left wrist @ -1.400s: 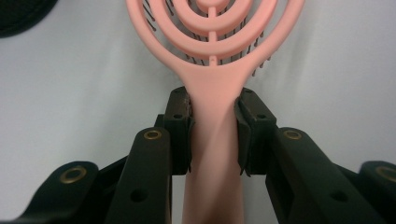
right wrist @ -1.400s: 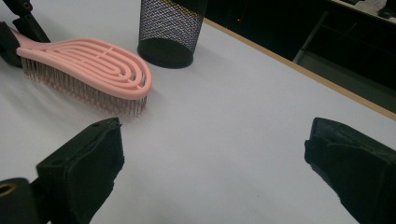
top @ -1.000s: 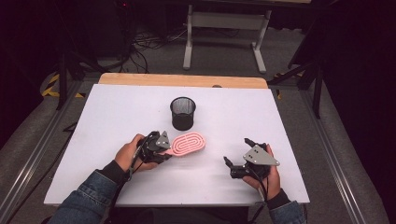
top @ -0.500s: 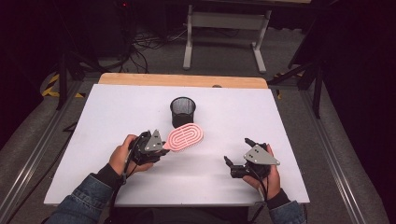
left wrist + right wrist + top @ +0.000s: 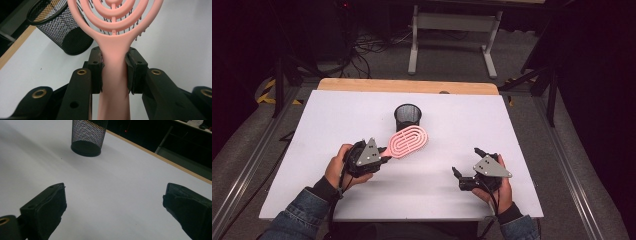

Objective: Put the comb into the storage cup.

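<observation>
In the high view, at the bottom of the frame, two denim-sleeved forearms come in, each hand carrying a gripper. Lower right, the right gripper (image 5: 464, 176) sits low over the white table (image 5: 532, 150) with its jaws spread wide and nothing between them; in the right gripper view the two black jaws stand far apart at the lower left and lower right corners, with bare table between.

Left of centre, the left gripper (image 5: 382, 159) has its jaws clamped on the handle of a pink hairbrush (image 5: 408, 142). In the left gripper view the brush's handle (image 5: 114, 82) runs straight up the middle of the frame between the two jaws, whose pads press against it from either side just below the neck where the handle widens into the head. The head, an oval of concentric pink rings with dark bristles showing behind them, fills the top centre of that frame beyond the jaw tips.

In the high view the brush's long axis slants from lower left to upper right: handle end in the jaws, head pointing toward the upper right, near the frame's centre. Its head ends just below a black mesh pen cup (image 5: 407, 117), which stands upright on the table; whether the two touch cannot be told.
</observation>
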{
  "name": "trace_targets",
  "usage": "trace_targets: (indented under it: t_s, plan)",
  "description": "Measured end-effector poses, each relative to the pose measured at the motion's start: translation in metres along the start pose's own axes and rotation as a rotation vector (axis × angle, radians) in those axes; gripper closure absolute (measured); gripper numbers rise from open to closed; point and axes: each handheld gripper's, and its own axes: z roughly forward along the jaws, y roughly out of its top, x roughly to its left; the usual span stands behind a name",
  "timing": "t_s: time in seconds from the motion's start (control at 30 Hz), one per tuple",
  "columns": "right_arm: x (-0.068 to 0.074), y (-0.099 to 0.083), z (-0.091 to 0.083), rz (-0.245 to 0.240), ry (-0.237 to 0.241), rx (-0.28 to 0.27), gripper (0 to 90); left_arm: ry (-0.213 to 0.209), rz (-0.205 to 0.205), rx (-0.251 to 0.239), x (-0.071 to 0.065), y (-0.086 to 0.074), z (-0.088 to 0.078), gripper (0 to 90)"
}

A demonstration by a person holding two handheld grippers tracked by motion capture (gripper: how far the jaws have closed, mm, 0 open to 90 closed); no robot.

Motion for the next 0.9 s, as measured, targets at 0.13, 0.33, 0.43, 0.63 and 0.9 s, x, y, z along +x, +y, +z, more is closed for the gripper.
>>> trace_targets:
  t_s: [0.13,0.33,0.43,0.63,0.9]
  plan:
    - [0.0,0.0,0.0,0.0,0.001,0.002,4.9,0.018,0.0,-0.016,0.001,0.0,-0.002,70.0]
    - [0.0,-0.001,0.001,-0.005,-0.001,0.003,4.9,0.051,-0.01,-0.053,0.002,0.0,-0.005,70.0]
    - [-0.001,-0.001,0.0,0.001,-0.009,-0.007,5.2,0.075,-0.02,-0.074,0.002,-0.001,-0.007,70.0]
    - [0.0,0.0,0.0,0.007,-0.008,-0.013,5.3,0.108,-0.033,-0.109,0.002,-0.001,-0.011,70.0]
    - [-0.003,0.014,-0.004,0.062,-0.038,-0.094,5.3,0.146,-0.105,-0.177,0.0,-0.007,-0.005,70.0]
